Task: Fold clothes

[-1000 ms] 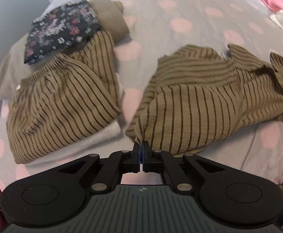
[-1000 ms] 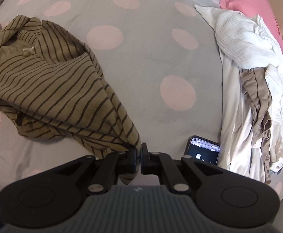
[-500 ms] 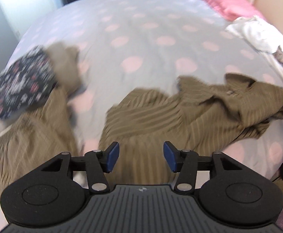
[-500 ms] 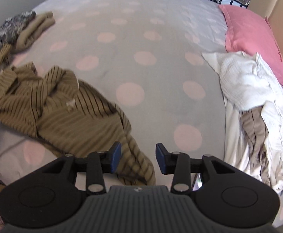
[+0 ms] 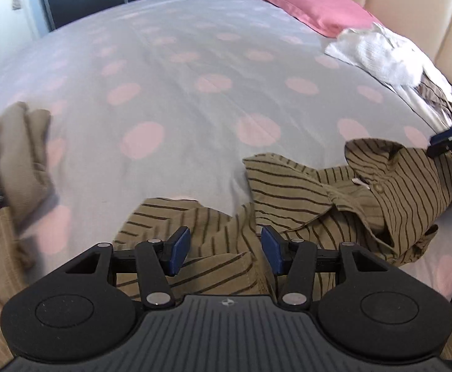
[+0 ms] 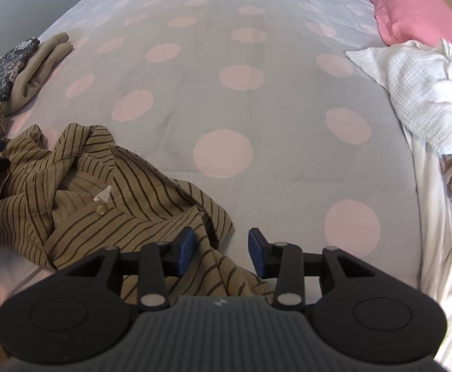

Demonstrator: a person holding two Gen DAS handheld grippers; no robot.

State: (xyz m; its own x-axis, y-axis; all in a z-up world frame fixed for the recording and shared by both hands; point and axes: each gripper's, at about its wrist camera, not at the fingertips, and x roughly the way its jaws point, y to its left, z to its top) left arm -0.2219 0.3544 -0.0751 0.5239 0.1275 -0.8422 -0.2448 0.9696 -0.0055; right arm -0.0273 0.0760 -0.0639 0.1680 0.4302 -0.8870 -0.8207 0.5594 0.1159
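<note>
Left gripper (image 5: pixel 226 252) wide apart, gripping nothing, poised over crumpled striped shirt (image 5: pixel 334 210) at near edge of spotted bedspread (image 5: pixel 179 77); pink pillow (image 5: pixel 306 3) far off. Right gripper (image 6: pixel 221 255) likewise parted and unladen, shirt (image 6: pixel 108 198) spread leftward beneath it, white laundry (image 6: pixel 424 93) heaped rightward.

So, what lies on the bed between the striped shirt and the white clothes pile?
Only bare dotted bedcover lies between the striped shirt and the white clothes pile; the right wrist view shows this.
</note>
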